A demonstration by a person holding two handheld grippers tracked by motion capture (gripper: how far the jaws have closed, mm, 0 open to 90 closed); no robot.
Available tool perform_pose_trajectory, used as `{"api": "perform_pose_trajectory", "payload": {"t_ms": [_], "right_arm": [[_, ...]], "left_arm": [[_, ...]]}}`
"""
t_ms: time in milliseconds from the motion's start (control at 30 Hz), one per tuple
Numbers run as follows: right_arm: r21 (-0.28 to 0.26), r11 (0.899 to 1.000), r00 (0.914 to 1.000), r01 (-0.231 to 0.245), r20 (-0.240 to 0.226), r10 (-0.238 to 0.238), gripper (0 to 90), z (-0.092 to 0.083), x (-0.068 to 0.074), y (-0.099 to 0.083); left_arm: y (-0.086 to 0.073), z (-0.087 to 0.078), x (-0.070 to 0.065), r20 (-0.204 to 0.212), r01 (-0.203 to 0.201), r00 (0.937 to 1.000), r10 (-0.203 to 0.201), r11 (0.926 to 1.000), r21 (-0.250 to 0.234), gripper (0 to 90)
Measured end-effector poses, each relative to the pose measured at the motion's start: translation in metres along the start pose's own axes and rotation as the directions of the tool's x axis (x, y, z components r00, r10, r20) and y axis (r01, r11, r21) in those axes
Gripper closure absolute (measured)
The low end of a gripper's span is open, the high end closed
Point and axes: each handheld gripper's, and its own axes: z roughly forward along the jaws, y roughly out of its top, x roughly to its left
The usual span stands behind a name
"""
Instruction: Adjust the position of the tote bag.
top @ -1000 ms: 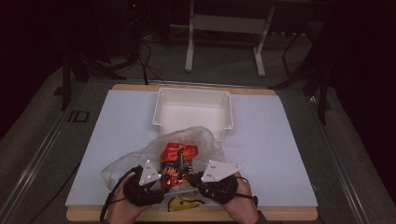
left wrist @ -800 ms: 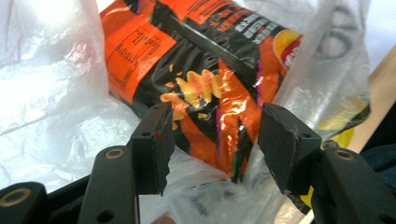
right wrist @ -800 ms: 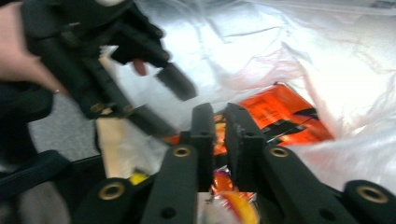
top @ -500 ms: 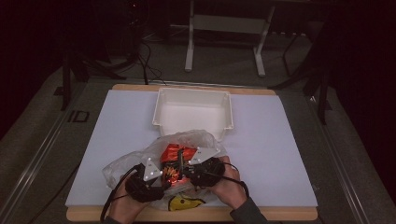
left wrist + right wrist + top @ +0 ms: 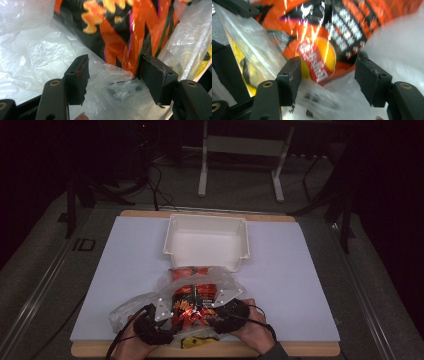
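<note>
An orange and black snack bag (image 5: 192, 301) lies inside a crumpled clear plastic bag (image 5: 145, 302) at the table's front edge. My left gripper (image 5: 172, 316) is at the bag's left side and my right gripper (image 5: 215, 310) at its right. In the left gripper view the jaws (image 5: 113, 65) stand wide apart and have just been opening; loose clear film (image 5: 110, 85) lies between them, with the snack bag (image 5: 125, 37) just beyond. In the right gripper view the jaws (image 5: 328, 67) have also just been opening; the snack bag's lower corner (image 5: 319, 62) and the film sit between them, unpressed.
An empty white bin (image 5: 207, 240) stands just behind the bag, mid-table. A yellow item (image 5: 192, 343) lies under the plastic at the front edge. The white table sheet (image 5: 300, 285) stretches to both sides. Dark floor, cables and a stand's legs lie beyond the table.
The right hand has shifted left and down, close against the bag. The left hand has sunk a little into the plastic. The bag's plastic has bunched up between the hands.
</note>
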Motion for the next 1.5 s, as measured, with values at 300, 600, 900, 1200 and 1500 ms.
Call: {"api": "perform_pose_trajectory", "payload": {"t_ms": [300, 600, 900, 1200, 1500], "right_arm": [[0.053, 0.997, 0.9981, -0.055, -0.026, 0.056, 36.6, 0.004, 0.000, -0.023], [0.049, 0.997, 0.9969, -0.063, -0.043, 0.066, 40.6, 0.004, -0.003, -0.035], [0.035, 0.996, 0.9955, -0.086, -0.037, 0.087, 43.6, 0.003, -0.005, -0.040], [0.030, 0.997, 0.9967, -0.076, -0.027, 0.077, 46.2, 0.003, -0.005, -0.041], [0.024, 0.997, 0.9963, -0.078, -0.033, 0.079, 47.3, 0.002, -0.006, -0.042]], "left_arm": [[-0.009, -0.001, -0.004, 0.010, -0.023, 0.9997, 0.023, 0.9996, 0.017, 38.2], [-0.017, -0.001, -0.012, -0.003, -0.084, 0.9965, 0.084, 0.9947, 0.061, 37.4], [-0.019, -0.002, 0.005, -0.004, -0.098, 0.9951, 0.098, 0.9942, 0.043, 38.3], [-0.015, -0.003, 0.022, -0.020, -0.143, 0.9895, 0.143, 0.9892, 0.034, 39.5], [-0.014, -0.007, 0.030, -0.016, -0.189, 0.9817, 0.190, 0.9816, 0.022, 40.2]]}}
